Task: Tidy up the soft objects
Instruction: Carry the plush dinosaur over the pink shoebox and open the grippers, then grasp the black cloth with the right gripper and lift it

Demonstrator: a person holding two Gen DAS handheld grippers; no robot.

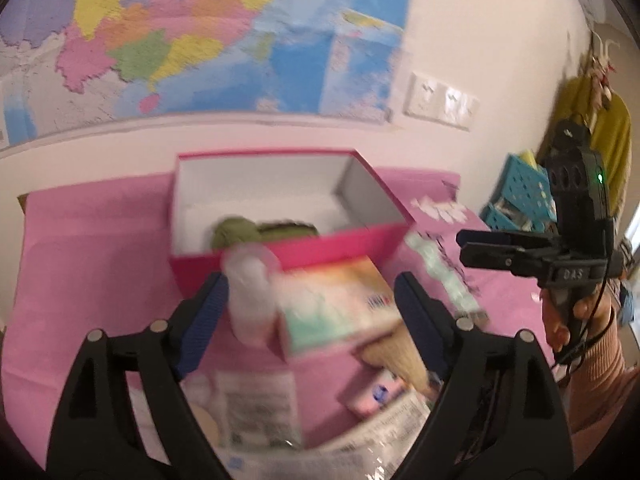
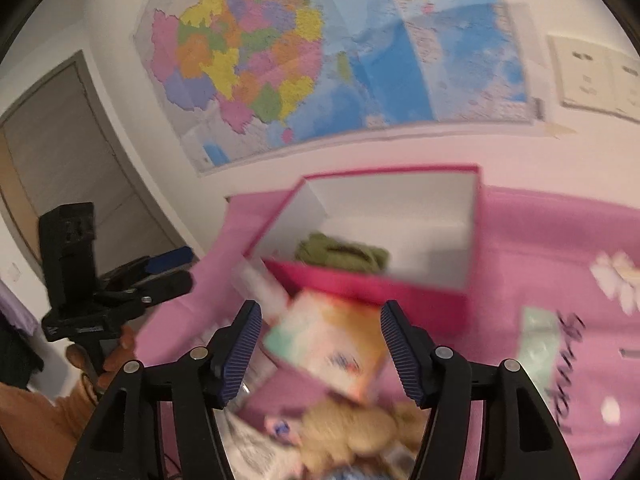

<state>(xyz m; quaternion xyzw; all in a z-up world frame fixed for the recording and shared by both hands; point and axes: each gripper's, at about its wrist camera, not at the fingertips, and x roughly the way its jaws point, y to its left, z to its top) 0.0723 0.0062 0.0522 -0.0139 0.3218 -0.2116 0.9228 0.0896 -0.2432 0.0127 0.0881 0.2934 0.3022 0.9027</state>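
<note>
An open pink box with white inner walls stands on the pink tablecloth. A green knitted soft thing lies inside it. In front of the box lie a pastel tissue pack, a clear bottle and a beige plush toy. My left gripper is open and empty above the bottle and tissue pack. My right gripper is open and empty above the tissue pack. Both views are blurred.
Plastic packets and a small pink pack lie near the front edge. A mint strip pack lies to the right. Blue crates stand beyond the table's right end. A map covers the wall.
</note>
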